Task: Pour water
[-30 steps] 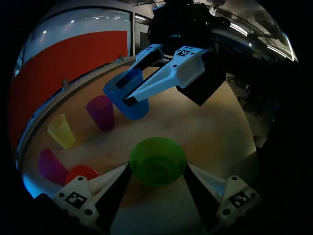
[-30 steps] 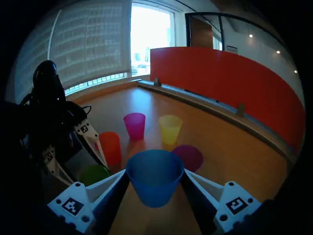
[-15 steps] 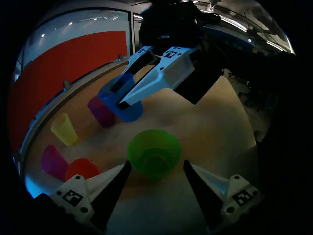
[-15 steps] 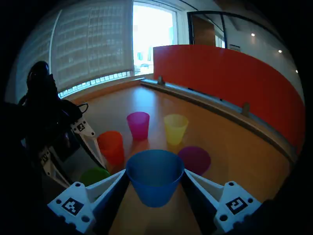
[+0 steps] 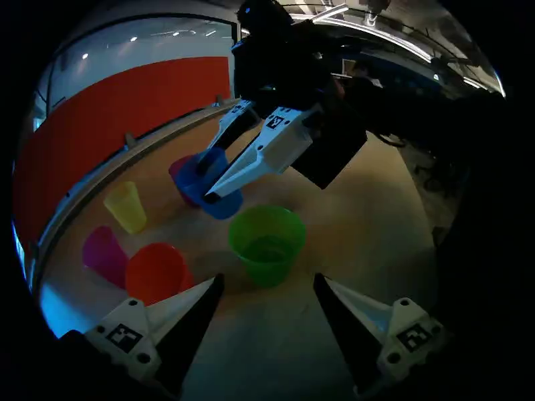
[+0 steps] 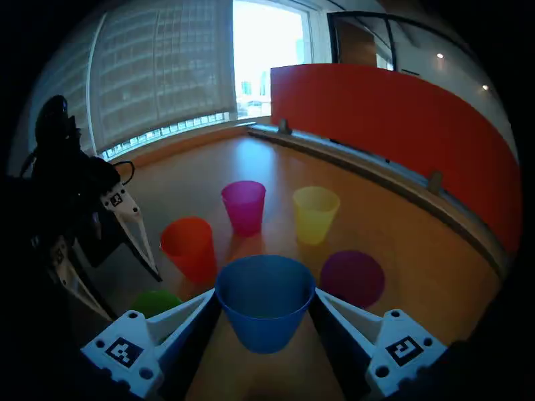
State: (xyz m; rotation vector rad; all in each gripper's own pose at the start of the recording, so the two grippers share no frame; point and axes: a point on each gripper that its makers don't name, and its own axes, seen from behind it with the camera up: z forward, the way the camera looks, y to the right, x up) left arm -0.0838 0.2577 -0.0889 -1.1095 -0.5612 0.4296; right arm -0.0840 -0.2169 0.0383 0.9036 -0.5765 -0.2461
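Blue cup [image 6: 265, 301] clamped between right fingers [image 6: 172, 322]; green cup [image 5: 267, 242] seemingly beyond parted left fingers [image 5: 170, 314].

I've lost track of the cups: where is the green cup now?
In the left gripper view the green cup stands on the table just ahead of the left gripper, right of the orange cup, near the blue cup.

White claws [image 5: 267, 277] [image 6: 265, 294], black square markers [image 5: 127, 337]
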